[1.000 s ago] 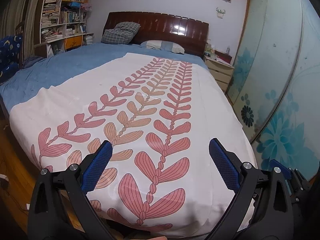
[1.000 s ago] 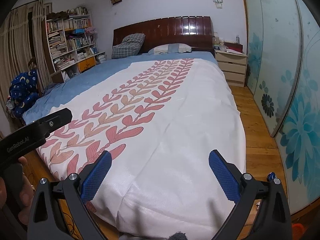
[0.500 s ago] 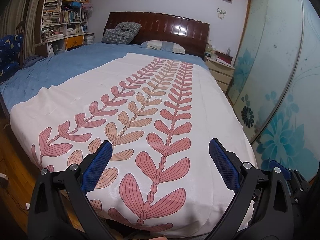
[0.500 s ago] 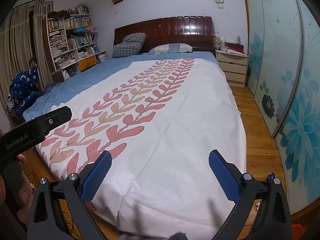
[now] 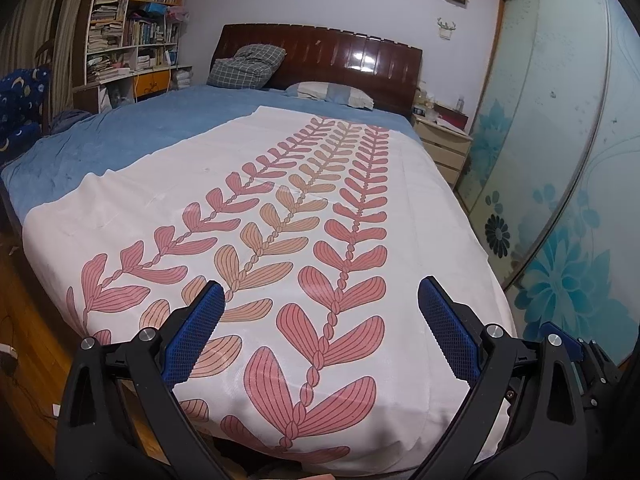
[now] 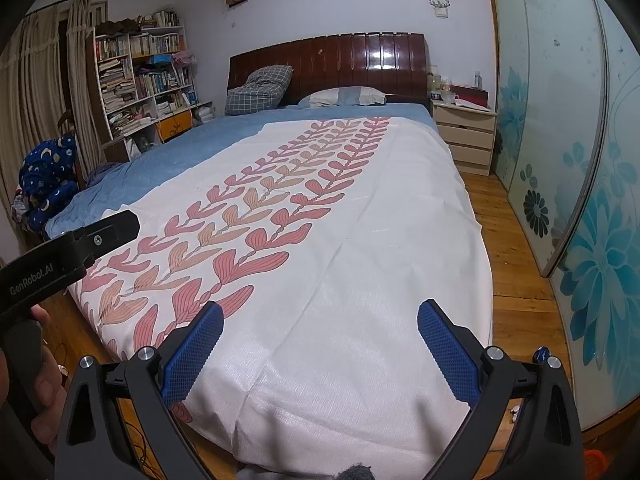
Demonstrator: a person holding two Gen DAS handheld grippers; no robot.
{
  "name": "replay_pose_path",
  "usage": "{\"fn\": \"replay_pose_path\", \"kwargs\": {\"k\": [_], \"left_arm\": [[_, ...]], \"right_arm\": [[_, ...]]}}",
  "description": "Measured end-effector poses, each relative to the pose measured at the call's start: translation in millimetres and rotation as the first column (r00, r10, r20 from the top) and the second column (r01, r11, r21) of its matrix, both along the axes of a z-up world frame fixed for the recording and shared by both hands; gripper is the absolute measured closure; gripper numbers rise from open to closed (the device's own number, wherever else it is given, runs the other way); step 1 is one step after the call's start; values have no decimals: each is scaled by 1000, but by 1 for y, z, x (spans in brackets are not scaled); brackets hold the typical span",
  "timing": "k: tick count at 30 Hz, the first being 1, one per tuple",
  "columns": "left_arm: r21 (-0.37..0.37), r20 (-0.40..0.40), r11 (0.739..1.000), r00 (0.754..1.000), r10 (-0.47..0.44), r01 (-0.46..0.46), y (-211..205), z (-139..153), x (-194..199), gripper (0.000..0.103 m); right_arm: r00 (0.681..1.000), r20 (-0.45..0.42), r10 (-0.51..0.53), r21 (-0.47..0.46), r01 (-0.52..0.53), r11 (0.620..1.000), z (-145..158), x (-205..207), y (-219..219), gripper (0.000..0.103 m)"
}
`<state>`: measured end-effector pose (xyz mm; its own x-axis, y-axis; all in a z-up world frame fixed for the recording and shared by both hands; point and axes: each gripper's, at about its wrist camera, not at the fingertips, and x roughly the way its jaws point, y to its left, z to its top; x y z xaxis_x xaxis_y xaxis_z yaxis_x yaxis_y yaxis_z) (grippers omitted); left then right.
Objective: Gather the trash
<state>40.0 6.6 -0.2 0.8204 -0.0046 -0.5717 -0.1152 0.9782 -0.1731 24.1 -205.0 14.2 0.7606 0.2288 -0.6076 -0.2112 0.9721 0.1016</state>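
both views are evenly lit by soft indoor light from above, a little dim and cool. glare sits in bright patches on the glossy headboard (image 5: 344,60) (image 6: 360,60). the white bedspread (image 5: 420,208) (image 6: 400,208) shows a faint sheen. fisheye bending curves the wardrobe doors (image 5: 560,160) (image 6: 560,140) and bookshelf (image 5: 132,32), and black corners frame each picture. focus is sharp mid-frame, softer at the edges.
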Motion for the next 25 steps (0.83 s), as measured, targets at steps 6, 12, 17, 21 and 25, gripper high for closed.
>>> {"fn": "replay_pose_path", "kwargs": {"k": [6,12,17,21,25], "left_arm": [[1,0,1000,1000,-1,1,0,0,0,7],[0,0,1000,1000,-3,3,0,0,0,7],[0,-2,1000,1000,2,-2,0,0,0,7],[6,-8,1000,1000,7,-7,1,0,0,7],[9,-8,1000,1000,8,-8,1,0,-1,7]], "right_arm": [[1000,-1,1,-1,-1,1000,0,0,0,7],[1000,0,2,-2,-2,1000,0,0,0,7],[1000,-2,1,1,-1,1000,-1,0,0,7],[1000,-3,2,-1,-2,1000,-1,0,0,7],[1000,-3,1,0,-1,1000,-2,-1,-1,7]]}}
